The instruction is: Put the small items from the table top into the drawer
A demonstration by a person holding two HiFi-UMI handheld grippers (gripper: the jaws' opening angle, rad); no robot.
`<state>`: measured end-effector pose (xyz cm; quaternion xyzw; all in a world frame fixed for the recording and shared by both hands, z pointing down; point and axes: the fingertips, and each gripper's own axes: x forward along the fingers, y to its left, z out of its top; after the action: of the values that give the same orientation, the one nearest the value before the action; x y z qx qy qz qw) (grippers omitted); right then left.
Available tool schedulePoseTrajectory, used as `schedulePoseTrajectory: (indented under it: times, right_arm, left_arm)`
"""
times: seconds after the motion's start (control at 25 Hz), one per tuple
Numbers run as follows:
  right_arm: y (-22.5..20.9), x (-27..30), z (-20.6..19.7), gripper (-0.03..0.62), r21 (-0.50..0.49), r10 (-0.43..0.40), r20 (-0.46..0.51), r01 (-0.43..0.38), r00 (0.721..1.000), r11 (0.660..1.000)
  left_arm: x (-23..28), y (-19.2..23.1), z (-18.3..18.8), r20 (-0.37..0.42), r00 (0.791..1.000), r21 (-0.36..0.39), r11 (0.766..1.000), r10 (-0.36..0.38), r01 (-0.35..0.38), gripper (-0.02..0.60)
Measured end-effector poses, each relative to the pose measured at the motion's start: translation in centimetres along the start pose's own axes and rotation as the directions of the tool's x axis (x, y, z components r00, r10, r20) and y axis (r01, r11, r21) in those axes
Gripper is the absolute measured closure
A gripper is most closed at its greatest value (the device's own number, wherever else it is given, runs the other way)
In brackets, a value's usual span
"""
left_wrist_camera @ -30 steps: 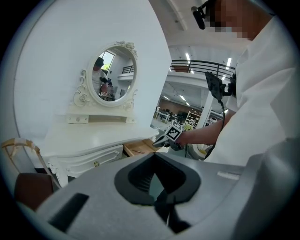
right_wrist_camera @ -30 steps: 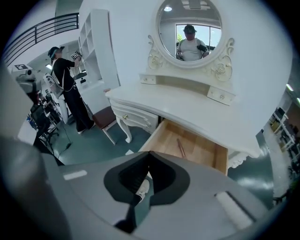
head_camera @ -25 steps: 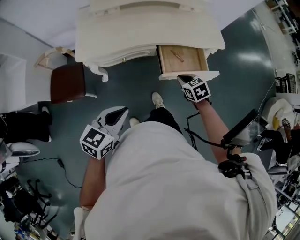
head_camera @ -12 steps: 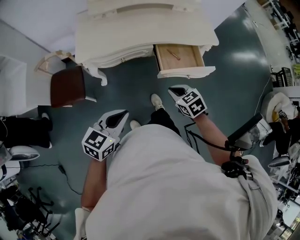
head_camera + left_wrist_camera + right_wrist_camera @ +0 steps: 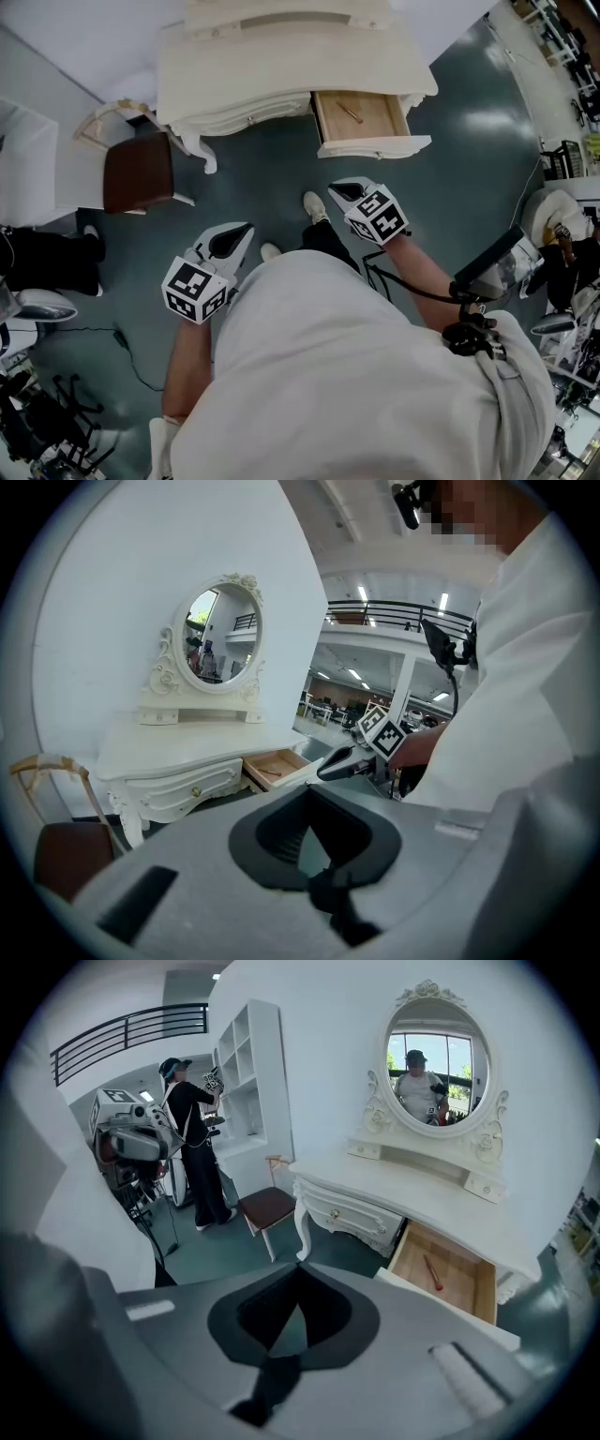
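L gripper (image 5: 245,228) hangs over the green floor (image 5: 253,169), well near of the table (image 5: 281,66) and close to the wearer's body. Jaws pressed together at the tips w/ nothing between them; its own view (image 5: 308,792) shows the same, only floor seen through the loop behind the tips.

R gripper (image 5: 337,187) is right of it and a bit farther, near the drawer (image 5: 375,147) but apart from it, tips aimed far-left. Jaws likewise closed & empty in its own view (image 5: 298,1269). Its marker cube (image 5: 379,217) faces up.

Drawer sits pulled out at the table's right end. Inside lies one thin stick (image 5: 351,112) w/ a red tip, diagonal on the wood bottom, approx mid-drawer; it also shows in the R gripper view (image 5: 432,1272).

An oval mirror (image 5: 436,1054) stands upright at the far edge of the table top. A brown-seat chair (image 5: 141,173) stands at the table's left end, just beside its leg. In the R gripper view a person (image 5: 192,1138) in black stands by a white shelf (image 5: 248,1082), far left of the table. The L gripper view looks across at the table, w/ the R gripper (image 5: 339,762) in front of the open drawer (image 5: 281,766).
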<state>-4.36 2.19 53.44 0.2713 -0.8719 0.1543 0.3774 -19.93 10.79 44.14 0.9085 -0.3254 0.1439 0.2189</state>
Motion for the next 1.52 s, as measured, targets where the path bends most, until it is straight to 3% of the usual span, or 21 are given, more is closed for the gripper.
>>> schedulePoseTrajectory:
  times: [0.68,1.08,1.52]
  right_arm:
    - [3.2,0.0,1.7,0.594,-0.056,0.045,0.020,-0.044,0.999,0.997]
    - [1.2,1.6,1.4,0.594,-0.083,0.073,-0.004,-0.073,0.997,0.994]
    - [2.4,1.5,1.8,0.594,-0.077,0.080,0.001,-0.080,0.997,0.994]
  left_arm:
    - [-0.7,0.2,-0.2,0.002,1.000,0.001,1.000,-0.002,0.002,0.580]
    - [1.9,1.6,-0.3,-0.011,1.000,-0.029,1.000,0.006,-0.006,0.580]
    - [1.0,1.3,-0.2,-0.023,1.000,-0.030,1.000,-0.006,0.005,0.580]
